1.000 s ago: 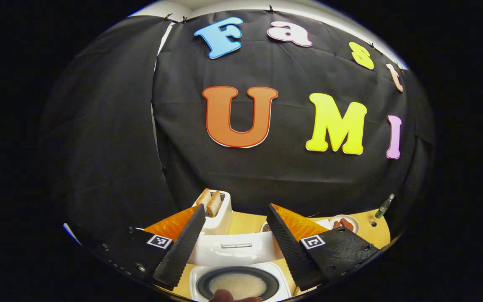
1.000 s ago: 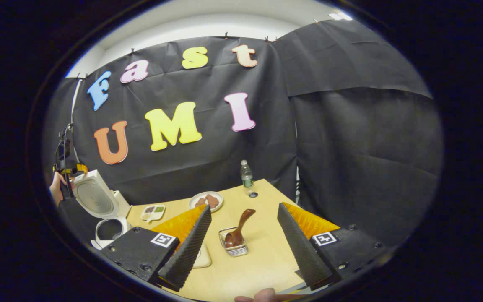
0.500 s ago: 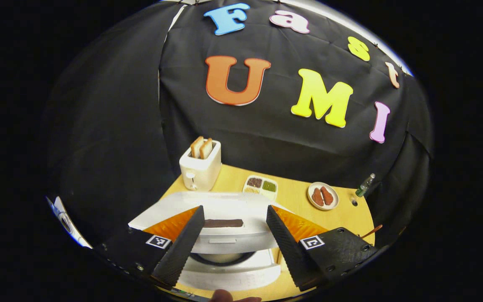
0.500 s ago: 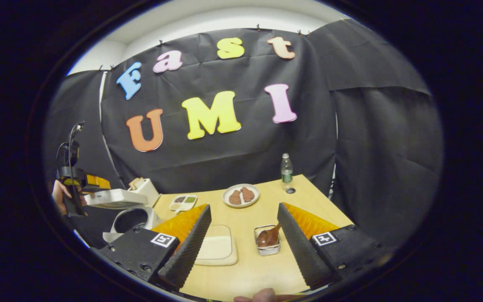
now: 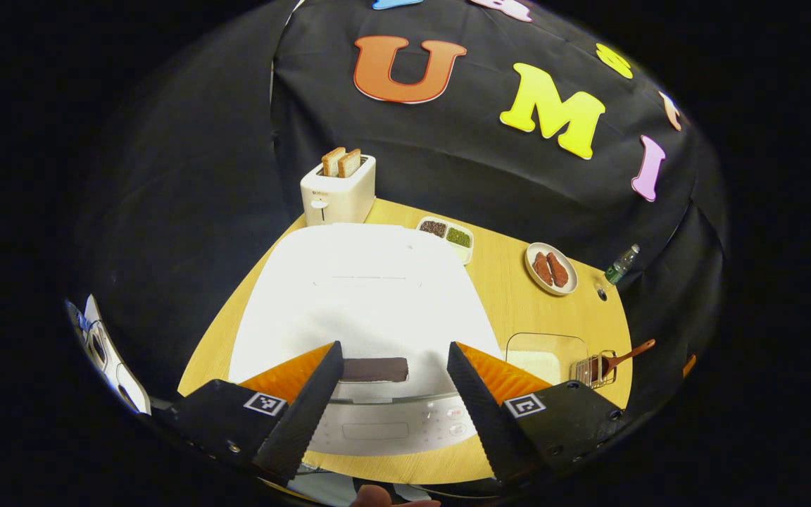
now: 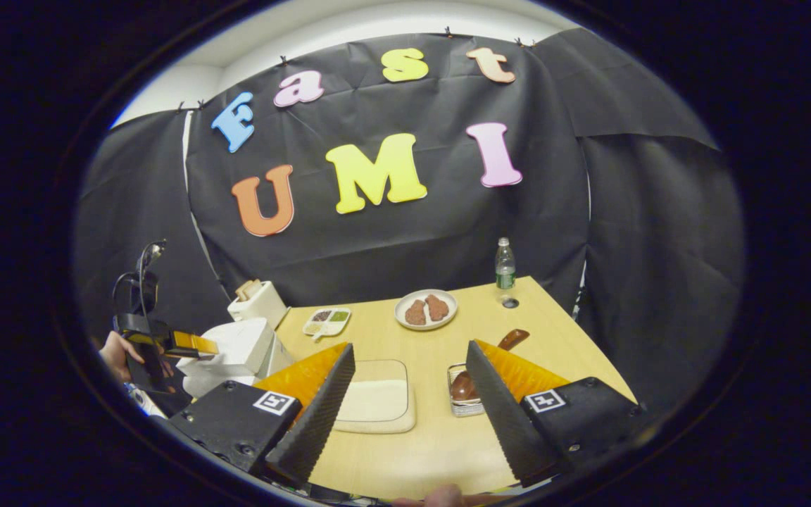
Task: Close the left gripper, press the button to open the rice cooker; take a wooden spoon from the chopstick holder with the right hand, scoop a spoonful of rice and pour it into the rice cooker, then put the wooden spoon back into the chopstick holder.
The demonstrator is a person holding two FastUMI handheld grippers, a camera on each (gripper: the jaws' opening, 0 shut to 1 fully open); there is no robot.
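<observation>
A black cloth wall backs a light wooden desk [image 5: 511,310] set with kitchen things.

In the left gripper view, the left gripper [image 5: 393,394] hangs over the near edge of the white rice cooker [image 5: 367,296], its jaws set wide apart and holding nothing. Between the fingers lies the dark bar-shaped button [image 5: 375,369] at the front of the lid, which is down. The cooker's control panel sits just below the button. Beyond the cooker a white toaster [image 5: 337,193] stands with two slices of bread upright in its slots, near a small divided dish [image 5: 446,234] of grains. Farther right lie a white plate [image 5: 550,269] with two brown pieces and a bottle [image 5: 619,263] at the desk's far corner. To the right of the cooker sits a clear tray of rice [image 5: 545,354], and just beside it the wire chopstick holder [image 5: 592,369] with the wooden spoon [image 5: 629,351] in it, handle tilted up to the right.

In the right gripper view, the right gripper [image 6: 405,408] hovers above the desk, jaws wide and empty. Ahead of it lie the tray of rice [image 6: 376,405] and, close to the right finger, the chopstick holder [image 6: 463,394] with the spoon [image 6: 490,366] resting inside. At far left a hand [image 6: 118,354] holds the other gripper over the closed cooker [image 6: 233,355].
</observation>
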